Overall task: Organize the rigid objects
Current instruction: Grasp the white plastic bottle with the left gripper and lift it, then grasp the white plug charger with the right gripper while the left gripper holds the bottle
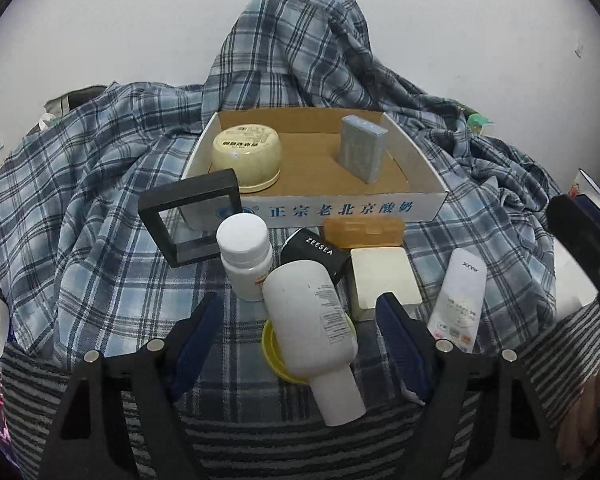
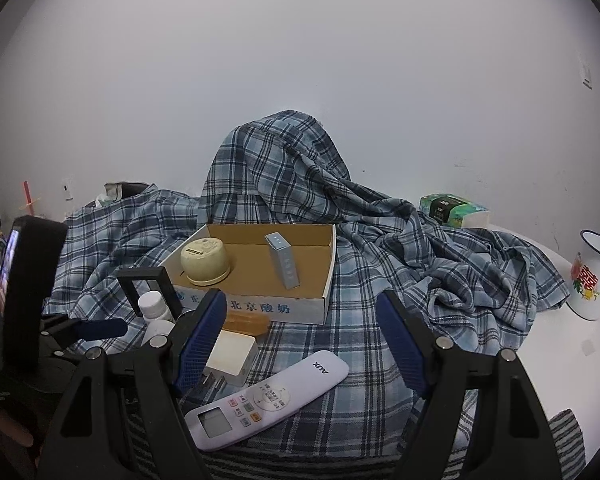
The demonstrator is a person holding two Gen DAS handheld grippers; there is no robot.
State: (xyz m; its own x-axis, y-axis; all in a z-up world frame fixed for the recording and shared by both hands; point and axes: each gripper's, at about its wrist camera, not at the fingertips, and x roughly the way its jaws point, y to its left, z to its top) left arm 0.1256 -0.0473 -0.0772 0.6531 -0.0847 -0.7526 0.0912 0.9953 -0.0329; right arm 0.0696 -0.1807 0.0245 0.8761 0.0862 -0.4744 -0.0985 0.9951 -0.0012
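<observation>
A: Left wrist view?
B: Left gripper (image 1: 300, 344) open, astride one lying white bottle (image 1: 312, 320), pads apart from it. Cardboard box (image 1: 416, 168) holds two things: one cream jar (image 1: 246, 156), one grey box (image 1: 362, 148).
A: Right wrist view?
B: Right gripper (image 2: 300, 344) wide, empty, over one remote (image 2: 268, 396).

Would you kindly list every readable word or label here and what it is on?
"正宗老北京酸奶": front wall of the cardboard box.
"ZEESEA": black carton.
"AUX": white remote control.
Cream jar, white bottle, remote buttons, enamel mug: print too small or blurred.
</observation>
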